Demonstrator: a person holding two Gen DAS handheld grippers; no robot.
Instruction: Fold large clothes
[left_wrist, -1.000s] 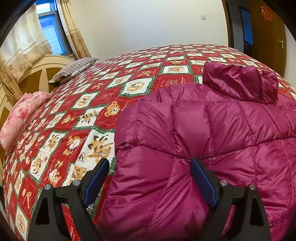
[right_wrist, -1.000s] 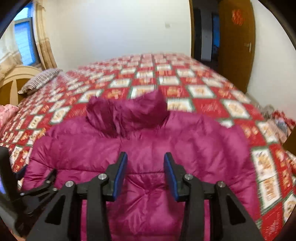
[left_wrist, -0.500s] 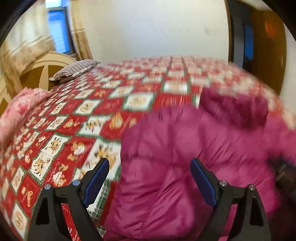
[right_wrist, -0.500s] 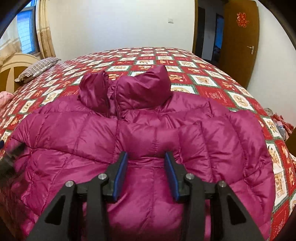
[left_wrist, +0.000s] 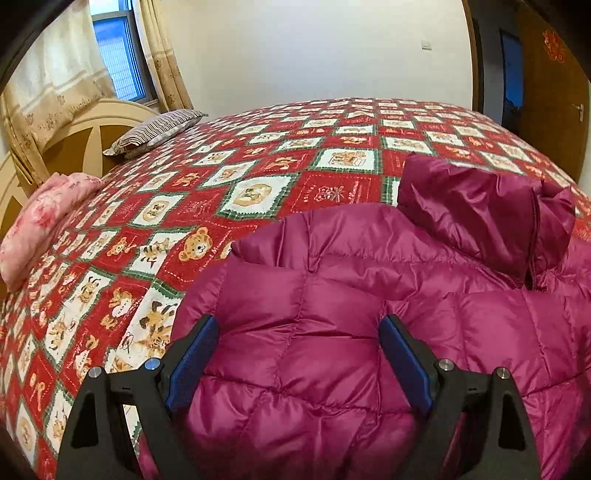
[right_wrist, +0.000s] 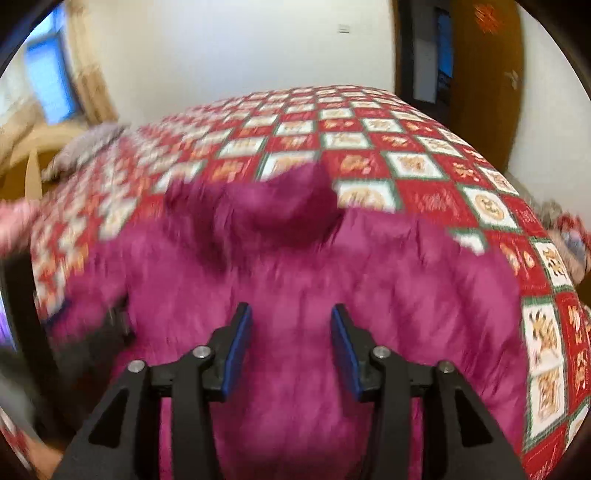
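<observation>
A magenta quilted down jacket (left_wrist: 369, 302) lies spread on the bed, its stand-up collar (left_wrist: 480, 206) at the far side. My left gripper (left_wrist: 297, 334) hovers wide open over the jacket's left shoulder part, nothing pinched between its blue pads. In the blurred right wrist view the same jacket (right_wrist: 295, 273) fills the middle, collar (right_wrist: 266, 199) beyond. My right gripper (right_wrist: 291, 332) is above the jacket's middle with its jaws opening; only fabric lying below shows between them, none gripped.
A red, green and white bear-print quilt (left_wrist: 258, 177) covers the bed. A striped pillow (left_wrist: 159, 127) and a pink pillow (left_wrist: 40, 218) lie by the headboard at left. A brown door (right_wrist: 480, 74) stands at the right; the bed edge runs along the right (right_wrist: 546, 295).
The right gripper's jaws have spread wider and its view has swung into blur. The left view shifted sideways and back, ending sharp, jaws unchanged.
</observation>
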